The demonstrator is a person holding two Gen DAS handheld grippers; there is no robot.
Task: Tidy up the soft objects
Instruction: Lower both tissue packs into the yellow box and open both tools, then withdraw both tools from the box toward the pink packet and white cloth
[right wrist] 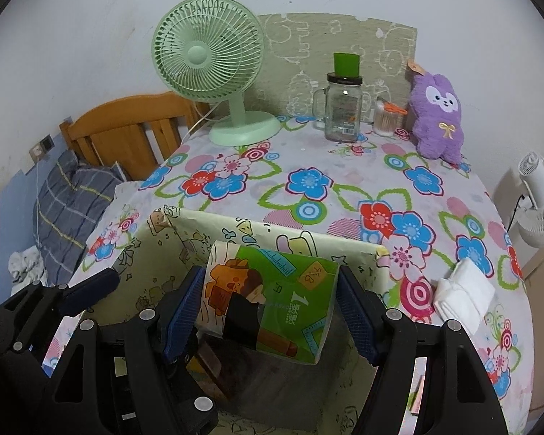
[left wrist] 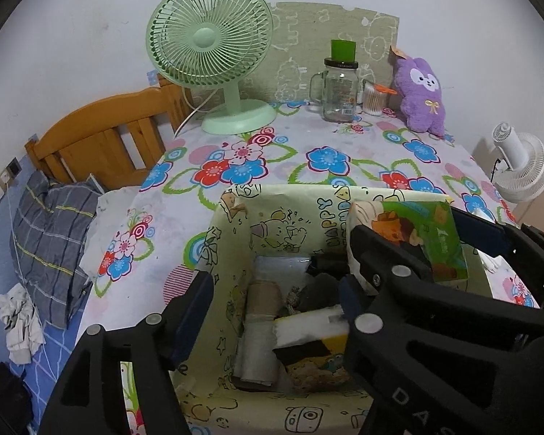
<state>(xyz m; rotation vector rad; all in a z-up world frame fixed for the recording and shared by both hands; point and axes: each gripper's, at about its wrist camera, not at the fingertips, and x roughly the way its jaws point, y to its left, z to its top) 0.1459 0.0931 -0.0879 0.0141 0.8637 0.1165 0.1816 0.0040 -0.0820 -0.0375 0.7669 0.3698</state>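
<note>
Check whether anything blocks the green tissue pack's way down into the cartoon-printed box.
Partly. The green tissue pack, held in the right tongs, hangs over the cartoon-printed box, whose floor already holds rolls and packets. The open left tongs hover there too.

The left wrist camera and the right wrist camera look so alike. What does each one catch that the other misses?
Only the left wrist view looks down into the storage box, showing rolled cloths and a packet on its floor. Only the right wrist view shows the folded white tissues lying on the tablecloth. Both show the green tissue pack between the right gripper pads over the box, the green fan, the glass jar and the purple plush.
</note>
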